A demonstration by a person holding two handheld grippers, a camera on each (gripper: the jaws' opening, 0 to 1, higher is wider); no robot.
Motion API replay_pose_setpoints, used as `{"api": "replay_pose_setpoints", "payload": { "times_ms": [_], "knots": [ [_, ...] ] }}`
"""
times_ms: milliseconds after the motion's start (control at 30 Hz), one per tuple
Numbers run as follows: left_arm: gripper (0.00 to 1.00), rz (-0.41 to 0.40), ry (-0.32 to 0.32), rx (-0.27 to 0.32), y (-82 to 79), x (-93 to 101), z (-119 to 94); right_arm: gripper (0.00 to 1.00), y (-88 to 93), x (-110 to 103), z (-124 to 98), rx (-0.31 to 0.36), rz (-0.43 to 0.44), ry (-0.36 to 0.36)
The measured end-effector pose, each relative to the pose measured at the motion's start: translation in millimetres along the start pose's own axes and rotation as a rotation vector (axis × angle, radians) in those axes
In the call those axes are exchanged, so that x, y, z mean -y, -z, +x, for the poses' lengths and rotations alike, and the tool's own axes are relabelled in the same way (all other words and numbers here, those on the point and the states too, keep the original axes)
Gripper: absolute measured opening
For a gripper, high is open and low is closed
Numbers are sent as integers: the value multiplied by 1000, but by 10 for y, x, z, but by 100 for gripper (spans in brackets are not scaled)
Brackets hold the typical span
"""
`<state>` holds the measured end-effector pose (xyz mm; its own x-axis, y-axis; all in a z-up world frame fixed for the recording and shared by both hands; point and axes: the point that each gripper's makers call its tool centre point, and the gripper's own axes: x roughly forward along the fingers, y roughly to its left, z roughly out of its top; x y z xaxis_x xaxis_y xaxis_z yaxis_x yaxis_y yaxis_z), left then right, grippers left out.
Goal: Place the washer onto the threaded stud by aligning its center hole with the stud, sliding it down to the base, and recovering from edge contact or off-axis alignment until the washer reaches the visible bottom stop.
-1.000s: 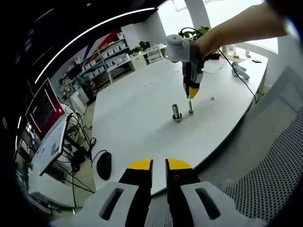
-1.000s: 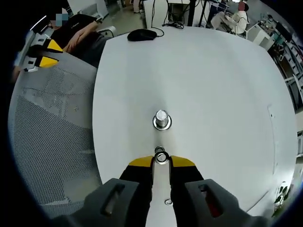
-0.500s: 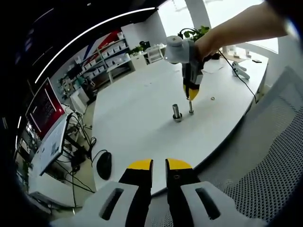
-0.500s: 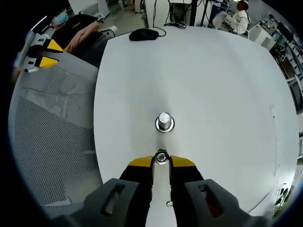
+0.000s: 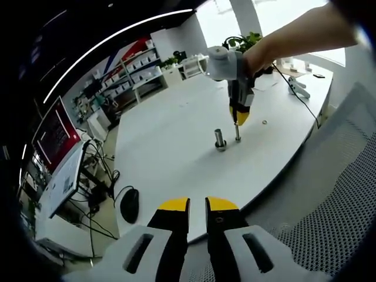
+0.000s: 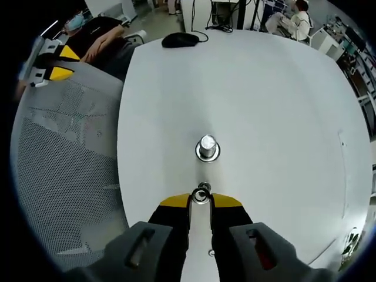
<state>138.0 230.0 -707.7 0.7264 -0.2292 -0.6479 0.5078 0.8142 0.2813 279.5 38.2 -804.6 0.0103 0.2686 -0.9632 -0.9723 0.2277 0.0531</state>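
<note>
My right gripper (image 6: 200,200) is shut on a small metal washer (image 6: 200,196), held flat between its yellow tips. The thin threaded stud (image 6: 204,187) shows just beyond the washer, close under it. In the left gripper view a person's arm holds the right gripper (image 5: 237,119) pointing down right over the upright stud (image 5: 237,134) on the white table (image 5: 170,135). My left gripper (image 5: 197,205) hangs off the table's near edge, jaws nearly together with nothing between them. It also appears far off by the chair as the left gripper (image 6: 56,63).
A short metal cylinder with a flange (image 6: 207,148) (image 5: 220,140) stands beside the stud. A spare washer (image 6: 211,253) (image 5: 264,123) lies on the table. A black mouse (image 6: 179,40) sits at the far edge. A grey mesh chair (image 6: 64,164) borders the table.
The right gripper with the washer has shifted slightly sideways and lower over the stud. My left gripper has not moved.
</note>
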Motion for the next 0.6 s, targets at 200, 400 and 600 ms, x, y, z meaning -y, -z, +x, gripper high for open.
{"api": "replay_pose_setpoints", "payload": {
  "times_ms": [200, 400, 600],
  "knots": [
    [8, 0, 0, 0, 0, 2, -2, 14, -16, 14, -11, 4, -1, 1],
    [8, 1, 0, 1, -1, 2, -2, 14, -30, 51, -54, 4, -2, 11],
    [8, 1, 0, 1, 0, 4, -1, 14, -66, 71, -61, 8, -6, 13]
  ]
}}
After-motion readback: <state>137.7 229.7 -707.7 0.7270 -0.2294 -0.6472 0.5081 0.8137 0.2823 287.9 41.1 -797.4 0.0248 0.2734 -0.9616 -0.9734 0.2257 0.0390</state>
